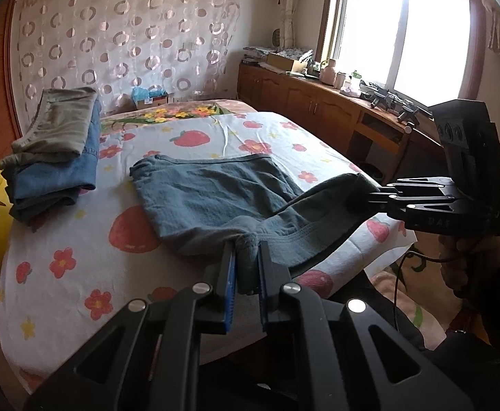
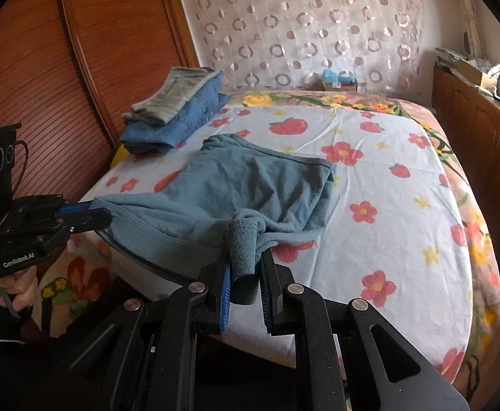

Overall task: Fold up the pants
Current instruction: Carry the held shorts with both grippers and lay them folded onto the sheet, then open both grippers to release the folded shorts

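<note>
Grey-blue pants [image 1: 212, 191] lie partly folded on the bed; they also show in the right wrist view [image 2: 250, 185]. My left gripper [image 1: 246, 250] is shut on one corner of the near edge of the pants; it shows at the left in the right wrist view [image 2: 94, 214]. My right gripper [image 2: 244, 250] is shut on the other bunched corner; it shows at the right in the left wrist view [image 1: 369, 197]. Both hold the near edge lifted above the bed's front edge, with the cloth sagging between them.
A stack of folded clothes [image 1: 58, 150], olive on top of denim, sits at the bed's far left [image 2: 178, 109]. The strawberry-print sheet [image 1: 78, 257] covers the bed. A wooden cabinet [image 1: 318, 102] with clutter runs under the window. A wooden headboard [image 2: 44, 85] stands left.
</note>
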### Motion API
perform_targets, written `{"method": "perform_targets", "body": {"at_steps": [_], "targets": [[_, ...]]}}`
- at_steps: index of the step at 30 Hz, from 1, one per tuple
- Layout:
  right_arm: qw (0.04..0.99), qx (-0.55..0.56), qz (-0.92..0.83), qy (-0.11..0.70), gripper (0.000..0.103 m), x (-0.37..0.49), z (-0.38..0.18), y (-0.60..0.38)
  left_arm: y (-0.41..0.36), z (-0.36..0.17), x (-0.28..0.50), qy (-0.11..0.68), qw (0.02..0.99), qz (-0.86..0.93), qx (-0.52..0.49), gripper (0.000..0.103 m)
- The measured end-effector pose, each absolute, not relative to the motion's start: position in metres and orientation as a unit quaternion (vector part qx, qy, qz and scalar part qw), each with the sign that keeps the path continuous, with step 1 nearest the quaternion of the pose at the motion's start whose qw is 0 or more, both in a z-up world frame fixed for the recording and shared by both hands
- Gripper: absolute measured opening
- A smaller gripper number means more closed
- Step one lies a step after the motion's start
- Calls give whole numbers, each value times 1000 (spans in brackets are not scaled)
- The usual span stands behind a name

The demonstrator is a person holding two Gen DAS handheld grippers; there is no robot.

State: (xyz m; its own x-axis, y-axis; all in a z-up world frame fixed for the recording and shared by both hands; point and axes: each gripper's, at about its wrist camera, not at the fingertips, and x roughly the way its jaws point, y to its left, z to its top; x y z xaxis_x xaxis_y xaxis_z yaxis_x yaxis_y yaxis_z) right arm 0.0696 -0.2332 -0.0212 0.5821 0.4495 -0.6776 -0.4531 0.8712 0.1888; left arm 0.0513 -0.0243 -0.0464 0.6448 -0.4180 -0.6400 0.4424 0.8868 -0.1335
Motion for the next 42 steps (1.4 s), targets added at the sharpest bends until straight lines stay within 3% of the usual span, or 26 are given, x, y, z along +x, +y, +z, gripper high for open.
{"method": "perform_targets", "body": {"at_steps": [15,26,33,38,42], "targets": [[906,24,226,357,12,134,-5,-231,-22,-21,113,314,924,-217,22,8],[901,19,202,384,13,180,-29,-218,-13,-45,157,340,919,-198,-7,10],[898,15,194,394,15,189,-42,-217,-11,-53,156,339,923,-180,1,22],[898,10,187,398,19,194,-46,-215,-7,-53,154,335,926,-175,8,28],[903,12,178,390,38,193,-42,-219,-3,-57,148,336,924,-182,1,28]]}}
